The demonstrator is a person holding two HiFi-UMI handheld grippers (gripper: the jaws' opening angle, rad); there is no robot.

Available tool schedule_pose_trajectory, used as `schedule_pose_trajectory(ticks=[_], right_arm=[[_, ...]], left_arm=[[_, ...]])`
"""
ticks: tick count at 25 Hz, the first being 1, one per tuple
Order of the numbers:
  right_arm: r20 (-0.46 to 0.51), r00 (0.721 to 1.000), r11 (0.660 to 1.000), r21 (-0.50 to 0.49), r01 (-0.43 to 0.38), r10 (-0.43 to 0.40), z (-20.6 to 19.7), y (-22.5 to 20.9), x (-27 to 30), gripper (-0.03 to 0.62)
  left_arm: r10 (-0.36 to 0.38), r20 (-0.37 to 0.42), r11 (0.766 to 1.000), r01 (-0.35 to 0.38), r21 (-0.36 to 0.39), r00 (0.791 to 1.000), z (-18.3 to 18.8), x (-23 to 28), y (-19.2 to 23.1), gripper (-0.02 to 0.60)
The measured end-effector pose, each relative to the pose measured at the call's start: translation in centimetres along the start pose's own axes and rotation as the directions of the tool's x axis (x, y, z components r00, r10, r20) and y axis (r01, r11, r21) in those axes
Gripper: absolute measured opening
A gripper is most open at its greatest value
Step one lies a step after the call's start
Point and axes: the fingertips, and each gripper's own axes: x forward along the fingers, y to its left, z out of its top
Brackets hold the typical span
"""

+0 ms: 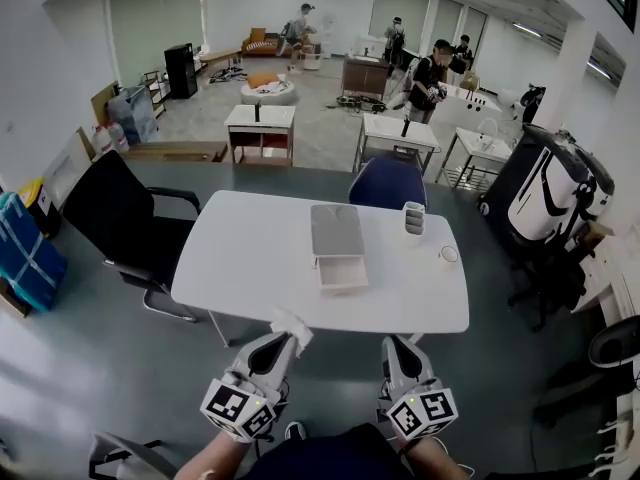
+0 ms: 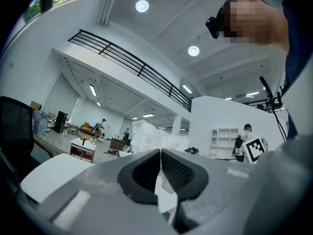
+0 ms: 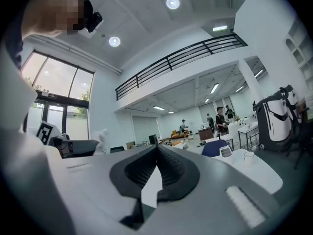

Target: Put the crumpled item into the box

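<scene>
Between left hand-held gripper (image 1: 289, 341) jaws: crumpled paper (image 1: 291, 325), pinched.

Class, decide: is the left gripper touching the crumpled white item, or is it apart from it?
Touching. The left gripper view shows the left gripper with its jaws closed on the crumpled white item, which is pinched between the pads and bulges out past their tips.

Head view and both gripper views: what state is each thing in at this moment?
left tool: shut on the crumpled item.
crumpled item: white, pinched in the left tool, not yet in the box.
right tool: shut, nothing between its jaws.
box: open, sitting on the table.
cup: upright on the table.
</scene>
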Motion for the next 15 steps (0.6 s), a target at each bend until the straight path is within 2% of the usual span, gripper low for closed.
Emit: schedule_pose_trajectory(ticks=[6,10,15], right_arm=[[-0.005,0.996,0.996,-0.02,0.087,-0.087,-0.4,0.5,1.1,0.002],[-0.026,0.995,0.995,-0.026,0.101,-0.101,-1.2,1.1,2.1,0.002],[-0.037,0.994,0.994,-0.009,0.104,-0.105,-2.0,-1.1,4.7,0.002]], left_arm=[[0.011,-0.012,1.0,-0.011,-0.018,1.0,0.1,-1.6,4.4,0.011],[0.007,-0.015,1.0,-0.008,-0.03,1.0,-0.3,-1.7,6.2,0.011],[0.044,-0.036,0.998,-0.045,-0.036,0.998,-1.0,0.6,8.9,0.011]])
